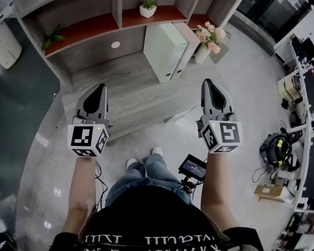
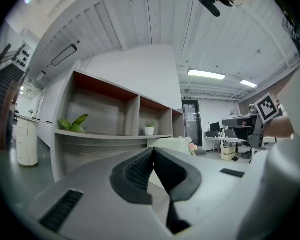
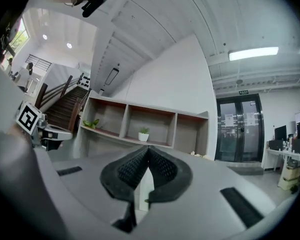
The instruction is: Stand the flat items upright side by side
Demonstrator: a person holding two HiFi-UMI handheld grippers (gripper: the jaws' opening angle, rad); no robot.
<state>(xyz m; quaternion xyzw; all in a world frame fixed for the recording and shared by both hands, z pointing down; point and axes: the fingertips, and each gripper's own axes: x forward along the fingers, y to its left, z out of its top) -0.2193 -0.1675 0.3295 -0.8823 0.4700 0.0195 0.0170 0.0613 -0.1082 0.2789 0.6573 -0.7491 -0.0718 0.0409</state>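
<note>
Two flat box-like items stand upright side by side on the grey counter (image 1: 120,95) of the shelf unit: a wide pale white-green one (image 1: 165,50) and a thinner pinkish one (image 1: 190,42) against its right side. In the left gripper view the pale item (image 2: 172,143) shows just past the jaws. My left gripper (image 1: 98,91) hovers over the counter's left part, shut and holding nothing. My right gripper (image 1: 210,86) hangs near the counter's right end, short of the items, also shut and holding nothing. Both point level toward the shelf.
A small potted plant (image 1: 148,8) and a leafy plant (image 1: 52,37) sit on the red shelf board. A vase of pink flowers (image 1: 209,38) stands right of the items. A small monitor (image 1: 192,167) lies by my feet. Cluttered desks (image 1: 298,114) line the right side.
</note>
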